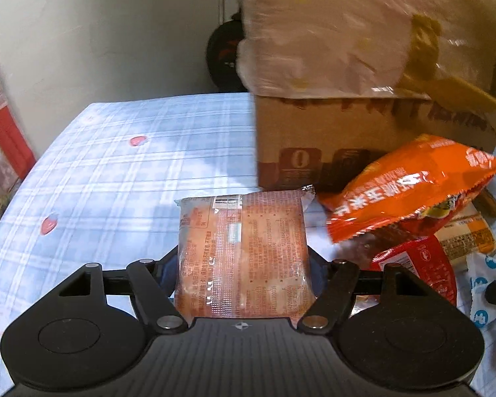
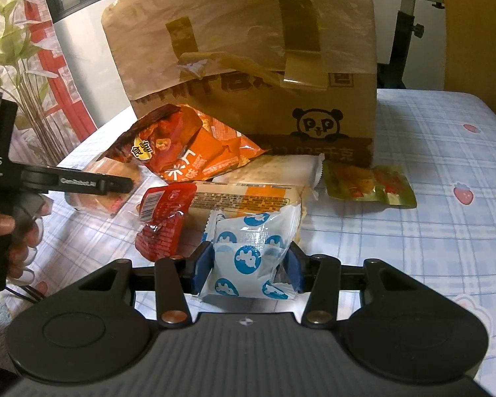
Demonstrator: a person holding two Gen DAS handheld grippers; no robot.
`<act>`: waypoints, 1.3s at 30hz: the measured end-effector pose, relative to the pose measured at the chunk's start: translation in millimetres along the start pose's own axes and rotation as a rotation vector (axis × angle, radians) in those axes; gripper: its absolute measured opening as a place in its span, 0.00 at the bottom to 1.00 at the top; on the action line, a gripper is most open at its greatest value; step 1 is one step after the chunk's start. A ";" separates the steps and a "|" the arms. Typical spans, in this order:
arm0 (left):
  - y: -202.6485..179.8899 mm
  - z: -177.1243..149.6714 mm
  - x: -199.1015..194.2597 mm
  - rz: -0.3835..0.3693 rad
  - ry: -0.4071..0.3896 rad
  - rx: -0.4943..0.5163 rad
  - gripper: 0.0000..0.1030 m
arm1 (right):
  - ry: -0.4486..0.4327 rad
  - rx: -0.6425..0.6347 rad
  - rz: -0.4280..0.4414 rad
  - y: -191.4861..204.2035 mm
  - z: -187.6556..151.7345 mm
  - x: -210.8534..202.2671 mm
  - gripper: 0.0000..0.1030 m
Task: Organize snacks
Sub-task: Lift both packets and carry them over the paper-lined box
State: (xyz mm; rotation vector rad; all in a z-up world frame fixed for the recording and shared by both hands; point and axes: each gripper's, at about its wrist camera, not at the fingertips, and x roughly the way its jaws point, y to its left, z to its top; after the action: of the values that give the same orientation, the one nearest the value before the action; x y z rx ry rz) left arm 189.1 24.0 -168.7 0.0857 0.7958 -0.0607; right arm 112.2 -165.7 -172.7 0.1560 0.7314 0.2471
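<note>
Left wrist view: the upper part of the cardboard box (image 1: 330, 139) is smeared by blur, and its printed lettering cannot be read. The left gripper (image 1: 244, 261) is seen clenched on a pale orange wrapped snack (image 1: 243, 254), whose lower end is hidden behind the gripper body; the fingers are mostly covered by the wrapper. The packet's long axis runs straight away from the camera, its crimped end toward the box, and it is held above the tablecloth (image 1: 115, 172). The heap at the right is cut off by the frame edge; an orange chip bag (image 1: 410, 188) and a red packet (image 1: 416, 264) are made out there. Right wrist view: the right gripper (image 2: 248, 264) is closed on a white packet with blue dots (image 2: 248, 258), blue pads (image 2: 203, 264) pressed to its sides, the packet at the near edge of the pile and its long axis pointing toward the box. A yellow-green pouch (image 2: 370, 183) lies alone just beside the box. The surface is a blue plaid cloth with strawberry prints. A red-framed panel and a leafy plant (image 2: 13, 49) are noted at the left, and a black stand (image 2: 403, 26) behind the table.
</note>
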 end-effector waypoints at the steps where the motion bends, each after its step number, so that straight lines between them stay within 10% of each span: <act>1: 2.6 -0.4 -3.2 0.000 -0.004 -0.010 0.72 | -0.003 -0.001 0.003 0.2 -0.3 -0.5 0.47; 21: 31.1 -13.7 -79.3 0.027 -0.141 -0.163 0.72 | -0.130 0.002 0.031 -0.1 21.7 -28.5 0.47; 39: 15.2 43.5 -128.2 -0.029 -0.333 -0.117 0.72 | -0.342 -0.069 0.080 5.4 92.4 -84.4 0.47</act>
State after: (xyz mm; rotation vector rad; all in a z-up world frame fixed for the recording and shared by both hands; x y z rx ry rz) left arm 131.9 37.6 -45.8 -0.0464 0.4665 -0.0534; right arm 113.3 -188.9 -49.6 0.1573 0.3768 0.3121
